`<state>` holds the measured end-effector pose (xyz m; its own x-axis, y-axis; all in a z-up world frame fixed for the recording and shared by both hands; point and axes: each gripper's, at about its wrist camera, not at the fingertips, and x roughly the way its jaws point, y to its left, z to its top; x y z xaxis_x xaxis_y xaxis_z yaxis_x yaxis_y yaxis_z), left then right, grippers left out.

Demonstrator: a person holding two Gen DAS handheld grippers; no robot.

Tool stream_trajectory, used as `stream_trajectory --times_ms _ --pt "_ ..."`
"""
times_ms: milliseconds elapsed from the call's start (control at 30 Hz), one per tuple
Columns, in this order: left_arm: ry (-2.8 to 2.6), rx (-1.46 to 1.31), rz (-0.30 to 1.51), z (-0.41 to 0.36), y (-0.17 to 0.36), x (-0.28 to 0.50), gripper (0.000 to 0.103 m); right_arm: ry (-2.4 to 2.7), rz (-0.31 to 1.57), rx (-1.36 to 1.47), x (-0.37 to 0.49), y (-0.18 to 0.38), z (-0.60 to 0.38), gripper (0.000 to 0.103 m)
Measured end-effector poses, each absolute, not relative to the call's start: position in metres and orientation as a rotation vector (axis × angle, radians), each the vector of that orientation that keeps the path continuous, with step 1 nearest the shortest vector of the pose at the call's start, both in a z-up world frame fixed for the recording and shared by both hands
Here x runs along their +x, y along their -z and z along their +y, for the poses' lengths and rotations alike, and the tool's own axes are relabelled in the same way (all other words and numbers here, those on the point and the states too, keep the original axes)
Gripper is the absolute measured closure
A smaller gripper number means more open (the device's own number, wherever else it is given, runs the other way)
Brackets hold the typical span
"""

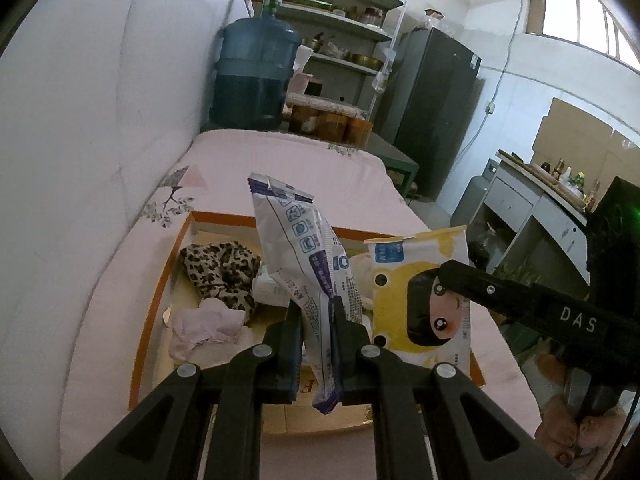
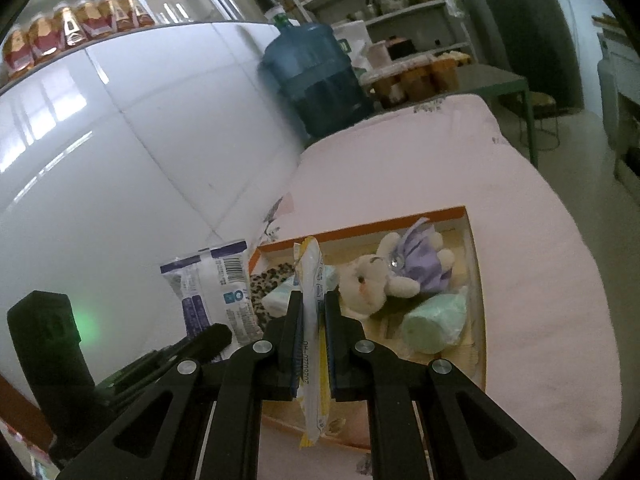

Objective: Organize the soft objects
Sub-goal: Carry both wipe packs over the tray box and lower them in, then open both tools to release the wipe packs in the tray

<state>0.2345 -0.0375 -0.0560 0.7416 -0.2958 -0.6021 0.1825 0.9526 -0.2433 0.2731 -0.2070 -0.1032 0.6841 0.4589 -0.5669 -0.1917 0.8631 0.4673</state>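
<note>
Over the pink bed, each claw squeezes a wipes pack, left claw the white-and-purple pack, right claw the yellow pack, ready to drop into the box.

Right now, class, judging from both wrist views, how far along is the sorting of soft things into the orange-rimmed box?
Done: a leopard-print cloth, a plush rabbit in a purple dress and a pale green roll already lie in the orange-rimmed cardboard box.
In hand: the left gripper clamps a white-and-purple packet; the right gripper clamps a yellow cartoon packet.
Left: both packets still need placing.
</note>
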Motion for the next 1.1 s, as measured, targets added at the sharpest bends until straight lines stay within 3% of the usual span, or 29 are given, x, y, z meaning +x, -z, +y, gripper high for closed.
stream_trajectory --times_ms 967,1033,1100 --pt "0.248 -0.196 0.773 -0.033 0.093 0.266 0.088 -0.324 0.804 0.423 0.296 0.146 -0.219 0.091" --pt "0.251 -0.201 0.773 -0.033 0.094 0.266 0.086 -0.322 0.802 0.424 0.295 0.147 -0.219 0.090" --pt "0.250 -0.194 0.777 -0.033 0.094 0.265 0.077 -0.319 0.797 0.420 0.293 0.146 -0.219 0.090"
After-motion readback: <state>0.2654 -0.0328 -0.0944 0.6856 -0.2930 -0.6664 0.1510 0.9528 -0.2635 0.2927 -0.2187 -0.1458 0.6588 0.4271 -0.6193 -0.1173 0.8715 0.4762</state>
